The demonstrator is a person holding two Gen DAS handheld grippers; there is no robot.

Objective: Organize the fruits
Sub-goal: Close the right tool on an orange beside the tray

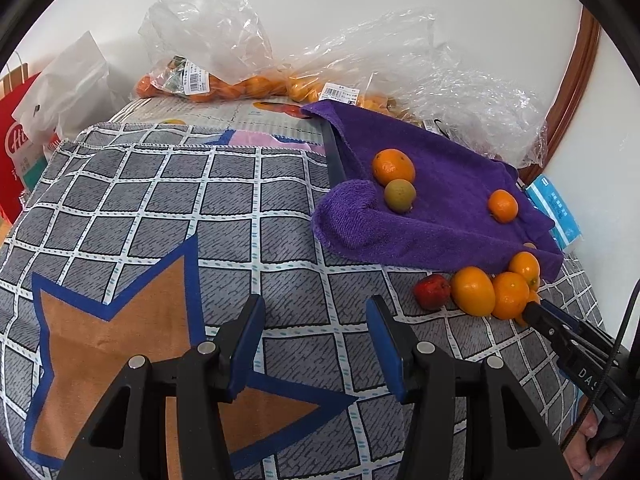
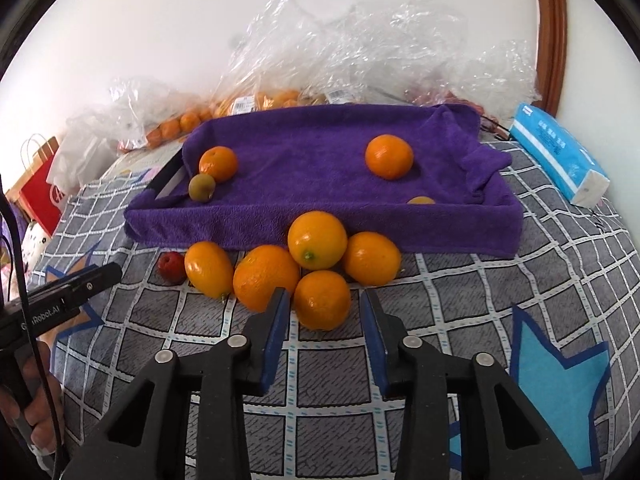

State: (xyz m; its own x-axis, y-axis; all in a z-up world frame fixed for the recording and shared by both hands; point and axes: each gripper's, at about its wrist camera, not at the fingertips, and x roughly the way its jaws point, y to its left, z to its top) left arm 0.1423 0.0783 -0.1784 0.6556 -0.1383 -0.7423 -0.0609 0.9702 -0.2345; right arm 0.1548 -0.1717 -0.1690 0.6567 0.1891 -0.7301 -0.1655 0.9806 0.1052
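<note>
Setting: a purple towel-lined tray rests on a grey grid-patterned cloth with star shapes.
Pile: five glossy oranges heap against the tray's near wall, one perched atop the others; a small red fruit lies at the pile's left end.
In the tray: two oranges, one at the left and one toward the right; a dull greenish fruit touches the left one; another orange just peeks over the near wall.
Right gripper: blue-padded jaws flank the nearest orange of the pile, with a gap visible on the right side.
Left gripper: jaws apart, empty, over the cloth well left of the tray.
Behind the tray: clear plastic bags holding more oranges; a blue tissue pack to its right.
</note>
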